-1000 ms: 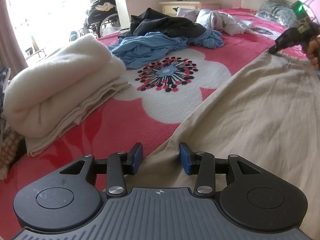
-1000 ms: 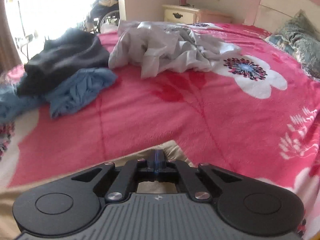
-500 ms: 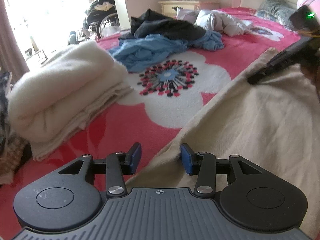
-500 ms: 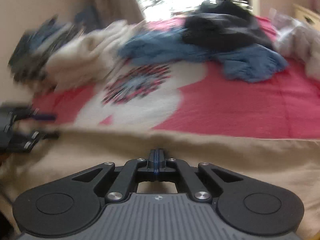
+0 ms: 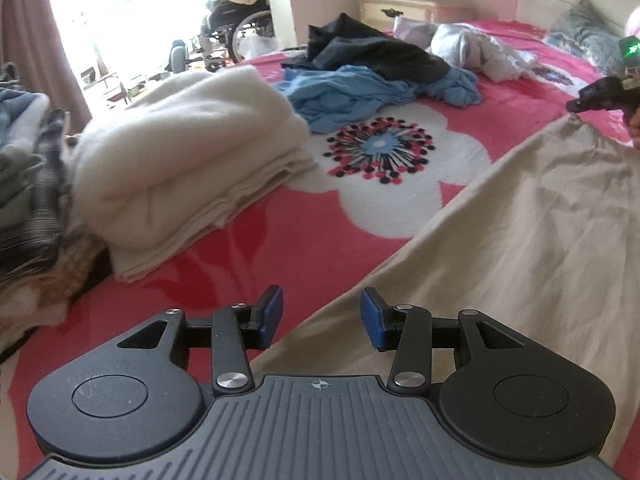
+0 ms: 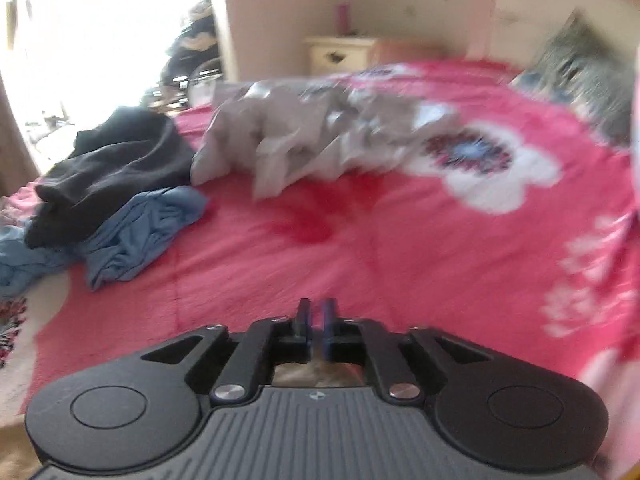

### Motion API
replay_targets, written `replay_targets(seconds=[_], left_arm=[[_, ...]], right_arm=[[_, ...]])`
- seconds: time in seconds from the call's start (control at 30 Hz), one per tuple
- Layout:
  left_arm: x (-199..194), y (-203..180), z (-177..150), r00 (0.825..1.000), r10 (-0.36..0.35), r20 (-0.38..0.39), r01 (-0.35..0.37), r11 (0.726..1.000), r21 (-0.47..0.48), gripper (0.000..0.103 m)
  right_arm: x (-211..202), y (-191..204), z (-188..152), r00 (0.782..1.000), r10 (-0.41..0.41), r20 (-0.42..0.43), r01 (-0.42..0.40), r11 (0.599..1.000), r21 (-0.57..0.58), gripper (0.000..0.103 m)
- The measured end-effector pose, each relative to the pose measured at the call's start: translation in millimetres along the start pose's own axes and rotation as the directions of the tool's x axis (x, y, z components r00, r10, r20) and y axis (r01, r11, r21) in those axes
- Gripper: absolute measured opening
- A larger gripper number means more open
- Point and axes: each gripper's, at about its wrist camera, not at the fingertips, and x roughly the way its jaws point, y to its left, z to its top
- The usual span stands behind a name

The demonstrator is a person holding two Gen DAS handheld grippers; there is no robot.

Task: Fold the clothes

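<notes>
Spread over the near right part of the bed (image 5: 340, 248), at the front edge: a beige garment (image 5: 520, 248), flat with some creases. Left gripper (image 5: 321, 317) above the near edge of this garment, blue pads (image 5: 269, 316) standing apart, nothing pinched between them, cloth only underneath. Right gripper (image 6: 316, 326) at the far corner of the same garment, seen in the left view as a black tip (image 5: 596, 98) just at the cloth corner. Jaws of the right gripper opening now, only a narrow gap between the pads (image 6: 329, 320); no cloth seen between them, a bit of beige visible below the fingers. Right view blurred. At the left side of the bed: a folded cream blanket (image 5: 180, 156), thick, beside a stack of dark and checked clothes (image 5: 28, 184). Toward the far edge: a crumpled blue garment (image 5: 360, 92) with a black garment (image 5: 372, 54) partly over it, touching. Further right, near the pillow (image 5: 588, 40): a crumpled light grey garment (image 6: 312, 128). Behind the bed: a cream nightstand (image 5: 404, 6).
</notes>
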Motion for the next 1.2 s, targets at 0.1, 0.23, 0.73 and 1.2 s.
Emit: replay_targets(seconds=[0.1,0.23,0.73,1.2], left_arm=[[-19.6,5.1,-1.1,1.000,-0.002,0.023,0.002,1.000,-0.003,0.043],[-50.0,8.0,-5.6,0.999,-0.044,0.026,0.043,0.999,0.010,0.043],[-150.1,50.8,-124.1,0.986,0.059,-0.153,-0.080,0.987,-0.139,0.043],[-133.6,119.9,-195.3,0.947,0.234,-0.219,-0.281,0.935,-0.216,0.052]], right_arm=[[-45.7,12.2,2.8,0.992,0.123,0.024,-0.122,0.992,-0.023,0.009],[-125.0,43.6,-7.9,0.944,0.329,-0.020,-0.328,0.932,-0.152,0.017],[-209.6,151.6,-129.2,0.769,0.590,-0.247,-0.604,0.797,0.025,0.026],[-201.1,177.6,-169.1,0.939,0.190,-0.286,-0.295,0.874,-0.387,0.023]])
